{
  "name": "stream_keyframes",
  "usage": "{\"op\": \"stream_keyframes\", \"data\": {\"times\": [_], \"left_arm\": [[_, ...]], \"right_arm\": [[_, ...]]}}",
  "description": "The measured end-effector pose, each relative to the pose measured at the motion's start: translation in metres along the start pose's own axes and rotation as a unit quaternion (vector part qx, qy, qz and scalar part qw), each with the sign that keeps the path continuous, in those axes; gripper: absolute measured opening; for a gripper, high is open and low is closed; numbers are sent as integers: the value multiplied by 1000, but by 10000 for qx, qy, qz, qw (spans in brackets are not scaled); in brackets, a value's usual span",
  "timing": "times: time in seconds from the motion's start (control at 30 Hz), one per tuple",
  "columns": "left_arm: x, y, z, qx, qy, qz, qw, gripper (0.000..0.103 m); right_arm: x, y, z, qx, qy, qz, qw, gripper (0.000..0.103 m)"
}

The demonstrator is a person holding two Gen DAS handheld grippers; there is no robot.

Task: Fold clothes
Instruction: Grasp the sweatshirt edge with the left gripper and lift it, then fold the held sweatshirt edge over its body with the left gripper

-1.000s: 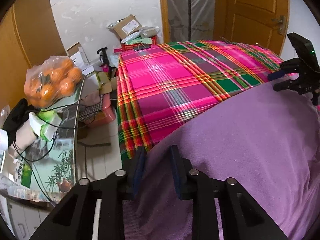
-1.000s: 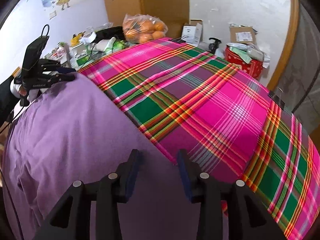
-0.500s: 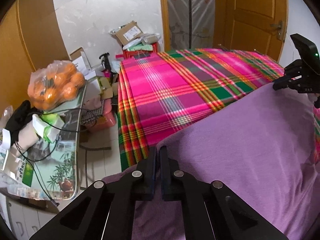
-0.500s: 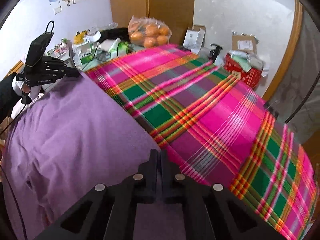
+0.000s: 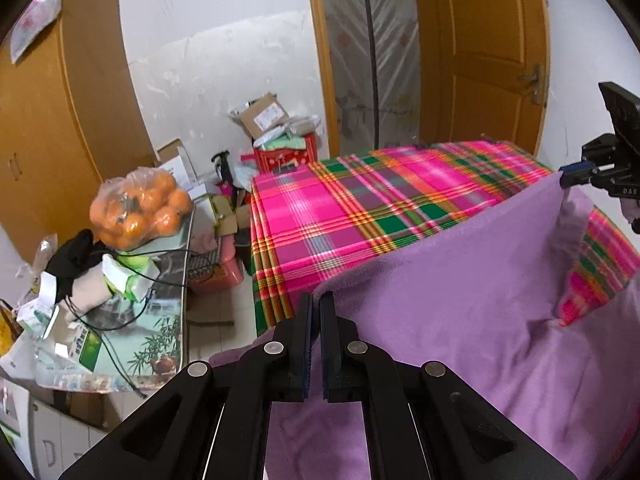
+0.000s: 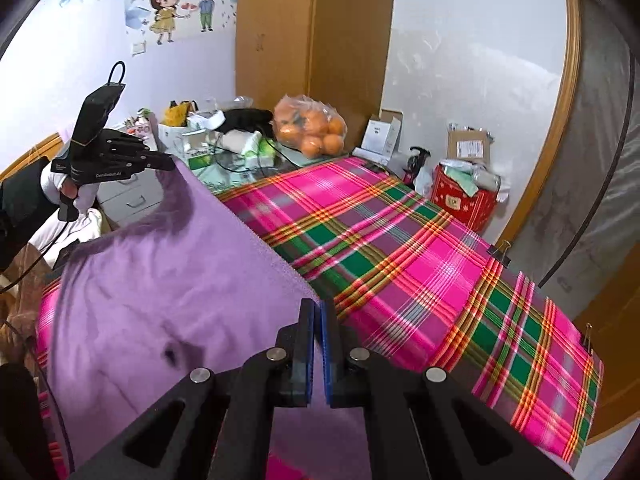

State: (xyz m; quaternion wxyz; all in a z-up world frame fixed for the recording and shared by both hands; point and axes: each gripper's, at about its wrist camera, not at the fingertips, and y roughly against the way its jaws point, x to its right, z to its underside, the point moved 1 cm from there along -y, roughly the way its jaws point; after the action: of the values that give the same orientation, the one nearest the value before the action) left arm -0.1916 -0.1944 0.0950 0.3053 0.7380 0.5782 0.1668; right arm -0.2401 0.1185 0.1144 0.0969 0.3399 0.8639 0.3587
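Left hand-held gripper [image 5: 315, 312] is now clenching one corner of the purple garment [image 5: 460, 300], jaws having gone from spread to fully closed within the last second; right hand-held gripper [image 6: 319, 318] is doing likewise at the opposite corner. Both are rising, so the near edge is lifting taut between them while the rest is draping over the plaid cloth [image 6: 420, 264] on the bench. Judgement: grasp phase is finishing and the first fold is beginning; the lifted edge is likely heading across the garment. Bag of oranges [image 5: 138, 208] is sitting well apart.
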Motion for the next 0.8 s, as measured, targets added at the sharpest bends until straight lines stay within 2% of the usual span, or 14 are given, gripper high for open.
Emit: {"op": "stream_keyframes", "data": {"times": [0.2,0.4,0.63,0.8], "left_arm": [[21,55,33,281,41,8,9996,3],[41,88,90,340,370,69,9987,3],[54,85,164,-41,1128,192,9934,3],[54,91,191,-97,1672,90,9858,3]], "right_arm": [[-48,44,24,159,45,-62,9998,3],[-97,64,67,24,-83,-368,9993,3],[-122,33,130,-540,-670,-668,9941,4],[-122,29,151,-620,-1150,-640,9894,7]]}}
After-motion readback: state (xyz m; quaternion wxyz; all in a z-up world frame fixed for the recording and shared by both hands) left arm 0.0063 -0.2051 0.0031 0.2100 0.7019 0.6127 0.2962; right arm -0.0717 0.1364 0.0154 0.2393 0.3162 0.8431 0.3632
